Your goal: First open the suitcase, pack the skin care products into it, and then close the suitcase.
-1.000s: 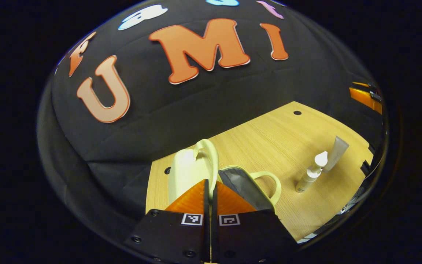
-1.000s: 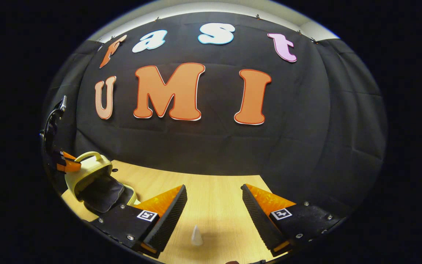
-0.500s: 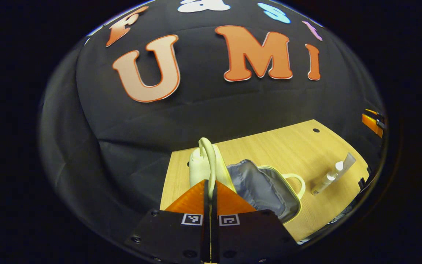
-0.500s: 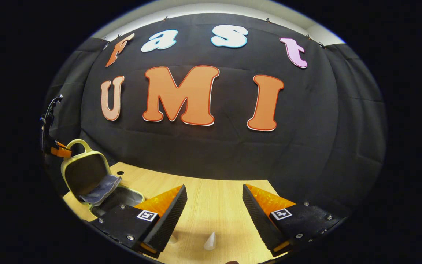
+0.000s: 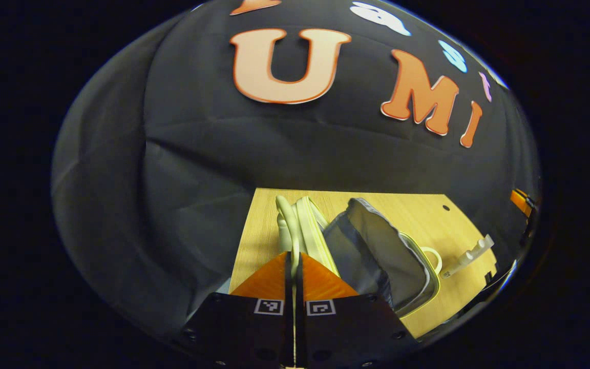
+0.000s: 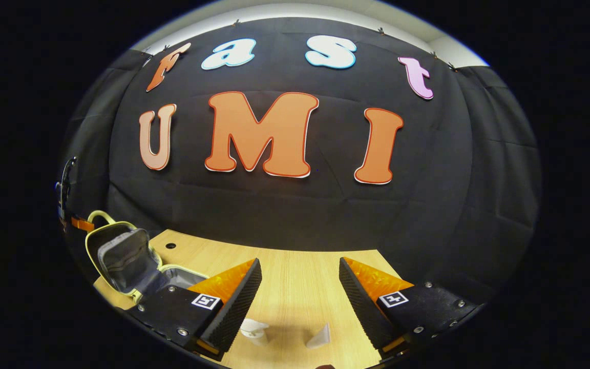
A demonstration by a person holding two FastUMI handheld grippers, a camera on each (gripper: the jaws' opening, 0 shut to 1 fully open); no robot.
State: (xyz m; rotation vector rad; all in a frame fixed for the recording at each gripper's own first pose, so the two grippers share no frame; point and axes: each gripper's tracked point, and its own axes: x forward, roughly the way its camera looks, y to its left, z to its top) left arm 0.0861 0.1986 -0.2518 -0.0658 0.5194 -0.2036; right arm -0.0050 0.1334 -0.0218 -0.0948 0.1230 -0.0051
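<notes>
The left gripper (image 5: 293, 256) has its fingers pressed together on the pale handle (image 5: 286, 220) of the suitcase lid (image 5: 309, 225), holding the lid up on edge, its grey lining (image 5: 377, 246) exposed. The suitcase (image 6: 121, 256) sits open at the left end of the wooden table (image 6: 295, 287). The right gripper (image 6: 299, 287) hangs with its fingers wide apart above two skin care products: a pump bottle (image 6: 254, 329) and a tube (image 6: 320, 337), lying close together on the table.

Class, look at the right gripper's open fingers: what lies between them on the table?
In the right gripper view, a pump bottle's top and a tube's tip lie between them on the table.
</notes>
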